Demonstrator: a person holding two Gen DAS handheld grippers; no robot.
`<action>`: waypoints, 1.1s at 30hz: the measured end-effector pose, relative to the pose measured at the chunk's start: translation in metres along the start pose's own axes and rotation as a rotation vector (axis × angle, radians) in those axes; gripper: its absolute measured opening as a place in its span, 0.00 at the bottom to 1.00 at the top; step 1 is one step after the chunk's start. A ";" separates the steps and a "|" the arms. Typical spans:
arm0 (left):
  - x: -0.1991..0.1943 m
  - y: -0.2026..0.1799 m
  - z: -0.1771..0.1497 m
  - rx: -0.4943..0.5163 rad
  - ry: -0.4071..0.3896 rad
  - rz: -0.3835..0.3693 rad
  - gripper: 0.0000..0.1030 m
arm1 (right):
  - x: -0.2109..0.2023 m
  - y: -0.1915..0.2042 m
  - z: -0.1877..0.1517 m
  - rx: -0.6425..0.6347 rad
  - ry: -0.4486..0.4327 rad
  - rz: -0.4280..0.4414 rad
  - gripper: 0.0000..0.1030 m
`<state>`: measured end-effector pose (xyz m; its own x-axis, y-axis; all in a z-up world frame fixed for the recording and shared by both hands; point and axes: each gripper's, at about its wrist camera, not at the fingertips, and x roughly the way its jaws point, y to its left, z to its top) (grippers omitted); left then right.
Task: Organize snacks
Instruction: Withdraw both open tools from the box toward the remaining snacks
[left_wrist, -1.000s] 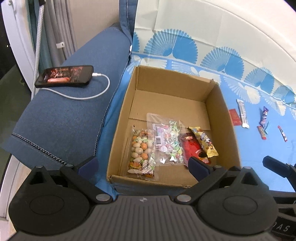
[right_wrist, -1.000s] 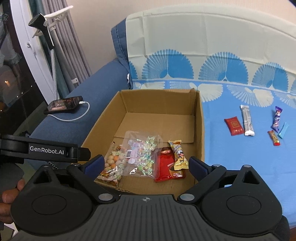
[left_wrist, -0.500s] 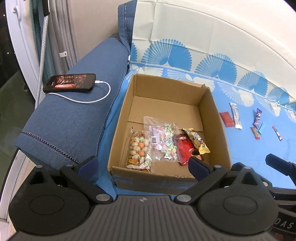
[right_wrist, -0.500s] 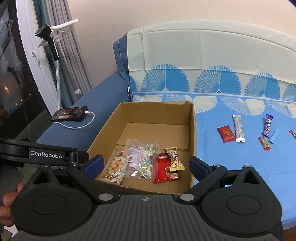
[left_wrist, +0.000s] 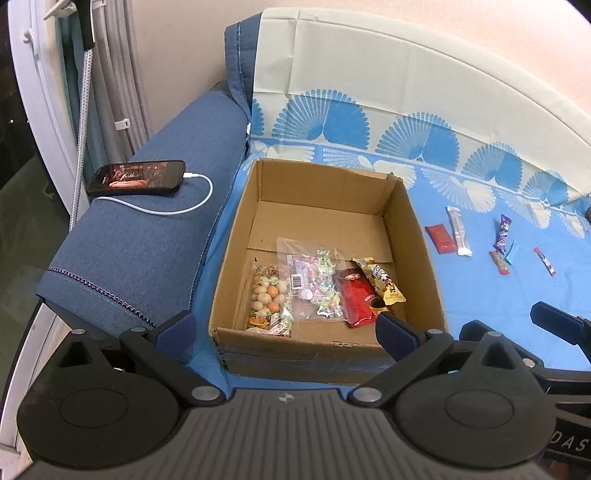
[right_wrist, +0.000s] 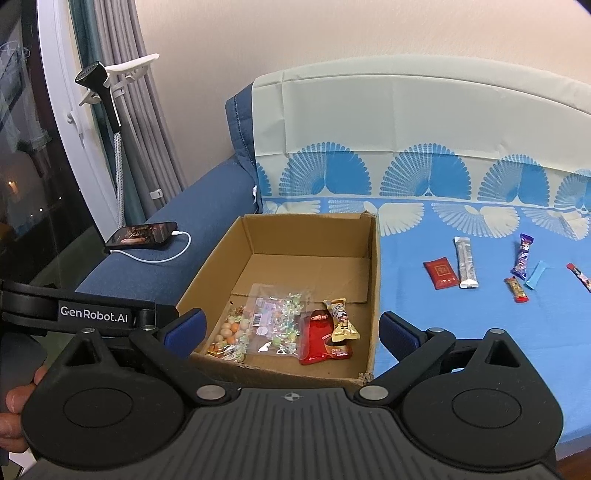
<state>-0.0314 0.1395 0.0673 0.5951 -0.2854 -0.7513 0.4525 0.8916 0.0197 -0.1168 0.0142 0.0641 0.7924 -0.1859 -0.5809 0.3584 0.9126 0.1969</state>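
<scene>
An open cardboard box (left_wrist: 413, 229) (right_wrist: 373, 280) sits on the blue sofa cover. Inside lie a bag of round nuts (left_wrist: 266, 295) (right_wrist: 228, 334), a clear candy bag (left_wrist: 312, 282) (right_wrist: 277, 319), a red packet (left_wrist: 357, 301) (right_wrist: 320, 338) and a yellow packet (left_wrist: 380, 282) (right_wrist: 341, 319). Loose snacks rest on the cover to the right: a red sachet (left_wrist: 439, 238) (right_wrist: 440, 274), a silver stick (left_wrist: 458, 234) (right_wrist: 466, 261), a purple wrapper (left_wrist: 503, 236) (right_wrist: 523, 254) and several small bars. My left gripper (left_wrist: 284, 325) and right gripper (right_wrist: 291, 328) both hang open and empty, short of the box's near wall.
A phone (left_wrist: 136, 178) (right_wrist: 142, 234) with a white charging cable (left_wrist: 177, 206) lies on the denim armrest (left_wrist: 147, 236) left of the box. Curtains and a clothes steamer (right_wrist: 107, 96) stand at the far left. A hand (right_wrist: 14, 398) holds the left gripper's handle.
Both grippers have pulled back and up from the box, so it looks smaller and farther. Nothing in the box or on the cover has moved.
</scene>
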 end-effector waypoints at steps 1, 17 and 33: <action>-0.001 0.000 0.000 0.002 -0.002 0.001 1.00 | -0.001 0.000 -0.001 0.001 -0.002 0.000 0.97; -0.015 -0.006 -0.001 0.025 -0.024 0.010 1.00 | -0.007 -0.007 -0.005 0.033 -0.001 0.009 1.00; -0.025 -0.011 -0.001 0.045 -0.040 0.020 1.00 | -0.017 -0.015 -0.007 0.053 -0.018 0.006 1.00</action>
<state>-0.0522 0.1367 0.0848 0.6299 -0.2827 -0.7234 0.4693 0.8807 0.0644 -0.1391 0.0063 0.0657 0.8034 -0.1874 -0.5652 0.3786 0.8934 0.2419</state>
